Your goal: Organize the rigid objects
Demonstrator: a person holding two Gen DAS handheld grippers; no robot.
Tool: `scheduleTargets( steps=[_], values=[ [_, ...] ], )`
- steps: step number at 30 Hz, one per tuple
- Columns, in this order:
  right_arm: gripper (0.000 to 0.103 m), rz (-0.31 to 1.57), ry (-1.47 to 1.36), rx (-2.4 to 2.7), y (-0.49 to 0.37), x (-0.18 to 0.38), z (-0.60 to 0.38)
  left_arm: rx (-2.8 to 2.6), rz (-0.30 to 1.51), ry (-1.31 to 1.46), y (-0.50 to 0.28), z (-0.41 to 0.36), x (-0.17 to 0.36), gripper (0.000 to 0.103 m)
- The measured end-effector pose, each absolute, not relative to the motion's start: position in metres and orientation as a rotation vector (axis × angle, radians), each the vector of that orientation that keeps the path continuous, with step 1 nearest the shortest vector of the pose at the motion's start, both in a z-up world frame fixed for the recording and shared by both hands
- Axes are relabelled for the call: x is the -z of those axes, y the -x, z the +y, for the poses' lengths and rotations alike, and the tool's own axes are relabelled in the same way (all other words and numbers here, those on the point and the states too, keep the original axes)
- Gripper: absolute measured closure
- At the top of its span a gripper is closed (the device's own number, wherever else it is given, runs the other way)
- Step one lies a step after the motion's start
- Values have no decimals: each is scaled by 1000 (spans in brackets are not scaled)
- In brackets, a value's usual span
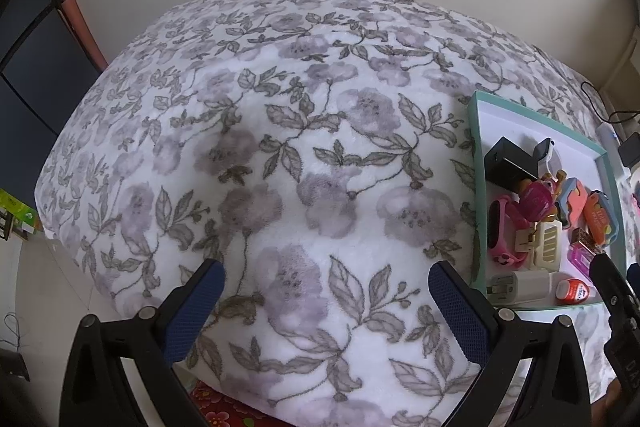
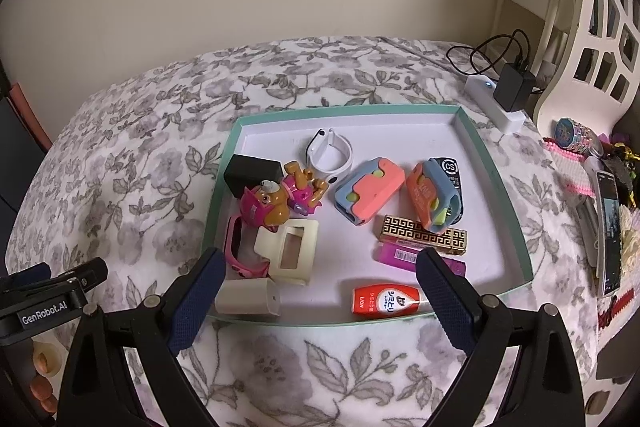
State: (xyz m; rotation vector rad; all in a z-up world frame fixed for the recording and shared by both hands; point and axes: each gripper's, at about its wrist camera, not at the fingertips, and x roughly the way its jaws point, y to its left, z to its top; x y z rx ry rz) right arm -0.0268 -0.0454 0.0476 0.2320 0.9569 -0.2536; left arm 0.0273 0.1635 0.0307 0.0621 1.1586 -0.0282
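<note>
A teal-rimmed white tray [image 2: 516, 223] lies on the floral blanket and holds several small things: a pink dog toy [image 2: 272, 203], a black box [image 2: 252, 169], a white band [image 2: 332, 155], two orange-and-blue cases [image 2: 372, 191], a gold box [image 2: 420, 237], a purple lighter [image 2: 404, 255], a red bottle [image 2: 384, 301], a cream holder [image 2: 290, 255], a white charger [image 2: 246, 297] and a pink watch [image 2: 240, 255]. My right gripper [image 2: 316, 283] hovers open over the tray's near edge, holding nothing. My left gripper [image 1: 326, 287] stands open above bare blanket, left of the tray [image 1: 476, 195].
The floral blanket [image 1: 280, 147] covers a raised soft surface with a wall behind. A white power strip [image 2: 494, 103] with a black adapter and cables lies beyond the tray's right corner. A phone [image 2: 610, 231] and trinkets crowd the right side beside a white lattice frame.
</note>
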Motion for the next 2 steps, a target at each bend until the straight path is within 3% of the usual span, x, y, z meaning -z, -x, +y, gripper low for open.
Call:
scheduleTargets(
  steps=[2],
  values=[
    [7, 952, -237, 254, 27, -48, -46, 28, 1158, -60, -27, 163, -31, 0]
  ],
)
